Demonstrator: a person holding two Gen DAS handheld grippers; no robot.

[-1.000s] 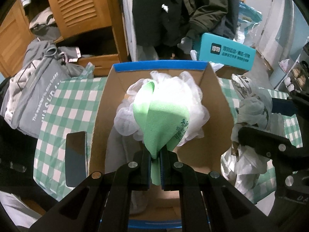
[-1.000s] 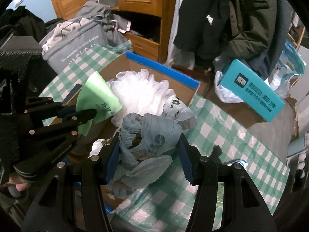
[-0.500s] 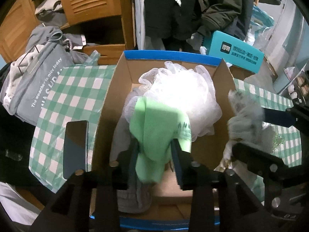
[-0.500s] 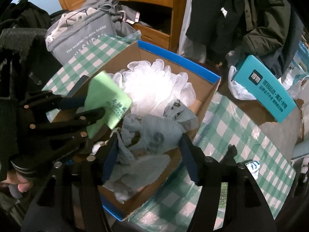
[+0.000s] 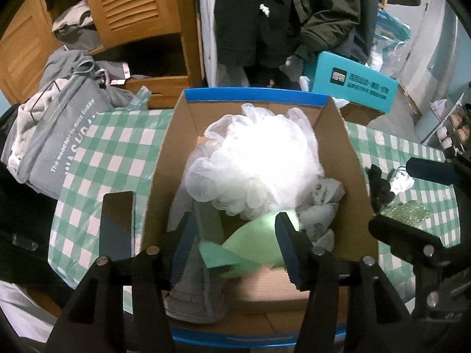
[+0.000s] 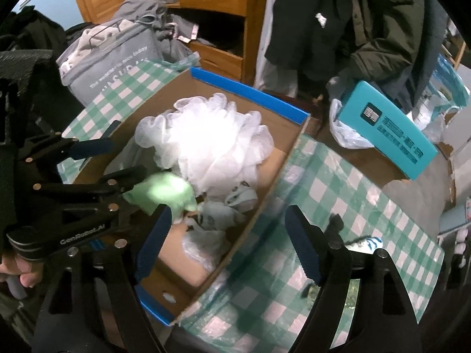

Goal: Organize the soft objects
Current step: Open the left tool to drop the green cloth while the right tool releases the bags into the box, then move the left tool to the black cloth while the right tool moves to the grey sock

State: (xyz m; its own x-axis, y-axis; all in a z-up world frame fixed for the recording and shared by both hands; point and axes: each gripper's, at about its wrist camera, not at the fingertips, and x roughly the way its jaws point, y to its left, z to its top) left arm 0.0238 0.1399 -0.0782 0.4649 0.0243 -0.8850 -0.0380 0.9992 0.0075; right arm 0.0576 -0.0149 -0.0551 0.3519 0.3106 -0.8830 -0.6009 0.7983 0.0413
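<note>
**Both grippers spread wide over the cardboard box**

Left wrist view: your left gripper hangs over the near end of the brown cardboard box with blue-taped rims, its blue-padded fingers spread wide and gripping nothing. The light green foam sheet lies loose inside the box between those fingers, close against the right-hand one. Just beyond the sheet, in the middle of the box, sits the white mesh bath pouf. The crumpled grey plastic bag is tucked against the box's right wall, beside the pouf. A grey knitted cloth fills the box's near left corner. Left of the box, a dark phone lies flat on the green-and-white checked tablecloth.

Right wrist view: your right gripper is also wide apart and empty, straddling the box's right wall. The grey bag rests inside the box, just ahead of the left finger, next to the blurred green sheet. The pouf lies further in. Your left gripper reaches over the box's left side. Beyond the box's far right corner rests a teal carton with printed text.
</note>
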